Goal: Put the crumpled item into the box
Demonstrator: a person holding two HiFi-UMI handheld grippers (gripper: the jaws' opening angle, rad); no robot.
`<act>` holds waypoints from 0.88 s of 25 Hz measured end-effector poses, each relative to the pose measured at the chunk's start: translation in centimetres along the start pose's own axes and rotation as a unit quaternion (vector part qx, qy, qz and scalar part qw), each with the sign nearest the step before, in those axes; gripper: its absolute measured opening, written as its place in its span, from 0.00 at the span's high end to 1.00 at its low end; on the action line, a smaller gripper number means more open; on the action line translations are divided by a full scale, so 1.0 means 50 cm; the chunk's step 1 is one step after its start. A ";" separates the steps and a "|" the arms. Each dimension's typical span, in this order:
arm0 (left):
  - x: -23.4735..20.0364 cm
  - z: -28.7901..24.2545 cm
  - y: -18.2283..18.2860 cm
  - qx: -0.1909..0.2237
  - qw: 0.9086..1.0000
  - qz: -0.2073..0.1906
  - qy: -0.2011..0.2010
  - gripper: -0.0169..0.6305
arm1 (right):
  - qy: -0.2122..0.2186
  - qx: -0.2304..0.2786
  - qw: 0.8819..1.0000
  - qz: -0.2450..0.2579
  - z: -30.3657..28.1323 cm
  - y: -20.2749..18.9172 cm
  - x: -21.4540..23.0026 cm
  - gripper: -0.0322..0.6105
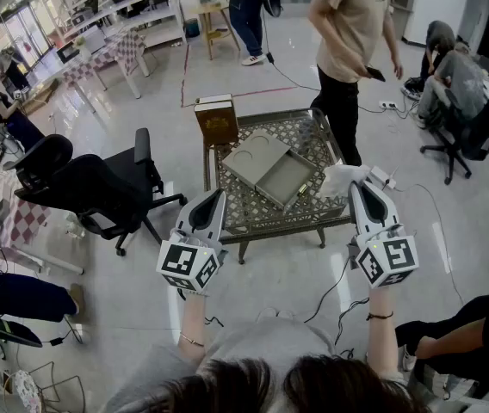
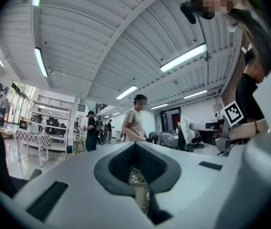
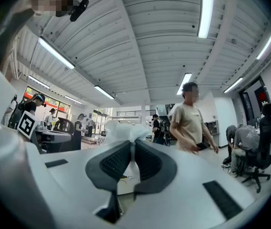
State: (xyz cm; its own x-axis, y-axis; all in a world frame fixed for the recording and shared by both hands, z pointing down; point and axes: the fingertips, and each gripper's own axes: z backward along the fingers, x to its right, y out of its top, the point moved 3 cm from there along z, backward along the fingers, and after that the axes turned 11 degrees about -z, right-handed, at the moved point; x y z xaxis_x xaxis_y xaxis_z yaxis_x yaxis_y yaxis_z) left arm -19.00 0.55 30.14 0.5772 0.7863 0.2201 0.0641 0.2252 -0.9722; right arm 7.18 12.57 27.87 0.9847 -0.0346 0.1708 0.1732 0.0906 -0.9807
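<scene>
A person, seen from above, holds a two-jaw gripper in each hand over a low table [image 1: 253, 216] with an ornate metal lattice top. The right gripper [image 1: 357, 188] is clamped on a white crumpled item [image 1: 339, 179], a scrunch of thin white material that bulges out above the pinched pads; the item hangs at the table's right edge, just beside the grey box [image 1: 289, 179] and not inside it. The box lies open, set at an angle across the middle of the table; a flat grey lid [image 1: 255, 159] (round hollows pressed into its surface) lies against its far left side. The left gripper [image 1: 218, 198] hovers at the table's near left edge, apart from the box; its pad tips seem to meet with nothing between them, though its own camera shows only a sliver of lattice past them. A brown box [image 1: 216, 120] stands upright at the table's far left corner; a black office chair [image 1: 98, 188] sits off to the left; a person in a beige shirt [image 1: 348, 24] stands beyond the table.
</scene>
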 end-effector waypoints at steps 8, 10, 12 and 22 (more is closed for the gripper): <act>0.019 -0.013 0.006 -0.003 1.000 -0.006 -0.004 0.95 | 0.003 0.000 1.000 0.007 0.007 0.000 0.015 0.88; 0.028 -0.017 0.009 -0.006 1.000 -0.007 -0.005 0.95 | 0.009 -0.004 1.000 0.007 0.010 0.000 0.022 0.88; 0.038 -0.023 0.010 -0.008 1.000 -0.005 -0.004 0.95 | 0.014 -0.008 1.000 0.005 0.012 0.002 0.031 0.88; 0.070 -0.042 -0.006 -0.026 1.000 0.016 0.003 0.95 | 0.035 -0.018 0.999 -0.018 -0.021 -0.001 0.067 0.88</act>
State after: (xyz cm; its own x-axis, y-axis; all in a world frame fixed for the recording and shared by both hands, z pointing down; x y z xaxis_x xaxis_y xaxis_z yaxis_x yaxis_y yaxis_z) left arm -15.28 2.03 31.05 0.5846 0.7889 0.1894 0.0881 0.1704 -0.9814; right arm 10.47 11.40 28.40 0.9739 -0.1059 0.2009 0.2072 0.0516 -0.9769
